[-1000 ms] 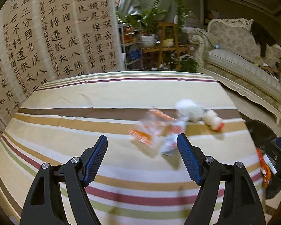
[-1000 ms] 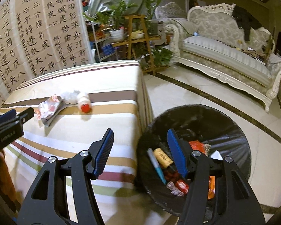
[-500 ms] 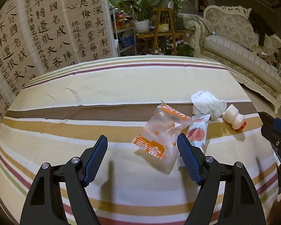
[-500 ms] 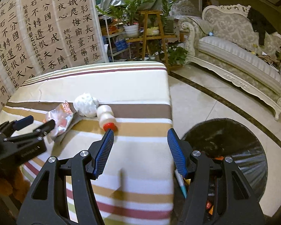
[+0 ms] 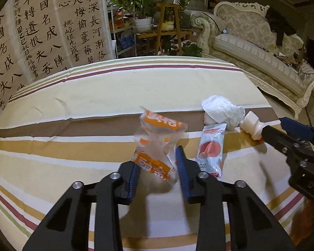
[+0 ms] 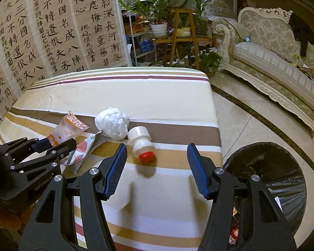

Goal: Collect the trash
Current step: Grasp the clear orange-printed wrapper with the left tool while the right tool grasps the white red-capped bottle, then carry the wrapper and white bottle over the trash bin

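My left gripper [image 5: 158, 165] is shut on a clear orange-printed snack bag [image 5: 157, 142], whose top stands up above the striped table. That bag also shows in the right wrist view [image 6: 68, 128]. A red-and-white sachet [image 5: 211, 152], a crumpled white tissue [image 5: 221, 109] and a small white bottle with a red cap [image 6: 141, 144] lie to its right. My right gripper [image 6: 157, 168] is open, low over the table, with the bottle's cap just ahead between its fingers. The black-lined trash bin [image 6: 268, 177] stands on the floor at the right.
The table [image 6: 146, 96] has a striped cloth and its right edge drops to the tiled floor. A calligraphy screen [image 5: 41, 27] stands behind at the left. A plant stand [image 6: 178, 35] and a sofa [image 6: 282, 62] stand beyond.
My left gripper has moved forward and closed on the snack bag, which now stands crumpled between its fingers. My right gripper has swung left from the bin toward the bottle.
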### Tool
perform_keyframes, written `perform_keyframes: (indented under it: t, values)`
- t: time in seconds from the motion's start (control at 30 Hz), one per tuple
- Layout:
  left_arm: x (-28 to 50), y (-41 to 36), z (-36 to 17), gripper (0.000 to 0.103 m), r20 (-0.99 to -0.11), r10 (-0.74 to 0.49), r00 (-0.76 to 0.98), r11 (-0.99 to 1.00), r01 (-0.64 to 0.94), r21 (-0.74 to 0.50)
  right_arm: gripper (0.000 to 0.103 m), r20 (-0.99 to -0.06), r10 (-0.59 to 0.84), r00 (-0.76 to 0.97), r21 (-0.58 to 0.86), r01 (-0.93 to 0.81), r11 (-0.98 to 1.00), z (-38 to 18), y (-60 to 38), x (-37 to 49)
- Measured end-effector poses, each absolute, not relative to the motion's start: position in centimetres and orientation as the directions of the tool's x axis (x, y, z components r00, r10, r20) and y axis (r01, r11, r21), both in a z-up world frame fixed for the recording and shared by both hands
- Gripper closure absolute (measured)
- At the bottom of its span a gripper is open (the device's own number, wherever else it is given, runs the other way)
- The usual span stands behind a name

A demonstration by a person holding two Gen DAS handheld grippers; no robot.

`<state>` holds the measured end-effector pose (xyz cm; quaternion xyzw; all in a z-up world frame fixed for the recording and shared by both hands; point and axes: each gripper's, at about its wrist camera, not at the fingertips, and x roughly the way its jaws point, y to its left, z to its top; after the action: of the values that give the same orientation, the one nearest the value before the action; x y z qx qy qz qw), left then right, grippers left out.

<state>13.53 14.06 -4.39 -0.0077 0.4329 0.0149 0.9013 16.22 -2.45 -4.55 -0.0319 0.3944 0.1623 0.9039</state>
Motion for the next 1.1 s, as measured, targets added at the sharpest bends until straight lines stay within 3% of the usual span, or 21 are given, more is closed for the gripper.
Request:
perform_keyframes:
  t: [0.27,0.5,1.1]
  values:
    - [13.0,15.1,-4.2,0.092,-0.777,0.011,0.630,0.997,-0.063,-0.036,0.049,-0.740,0.267,0.617,0.058,-0.337,0.940,-4.9,-1.0,16.9]
    - [12.0,15.6,-3.9,0.093,-0.770,0.014,0.638,0.995,-0.083,-0.050,0.078,-0.768,0.267,0.583,0.050,-0.361,0.931,-5.7,0.3,17.3]
    - [8.5,14.8,-2.5,0.094,-0.744,0.006,0.668,0.992,-0.097,-0.079,0.078,-0.734,0.272,0.622,0.058,-0.342,0.938,-4.4,-1.8,12.8]
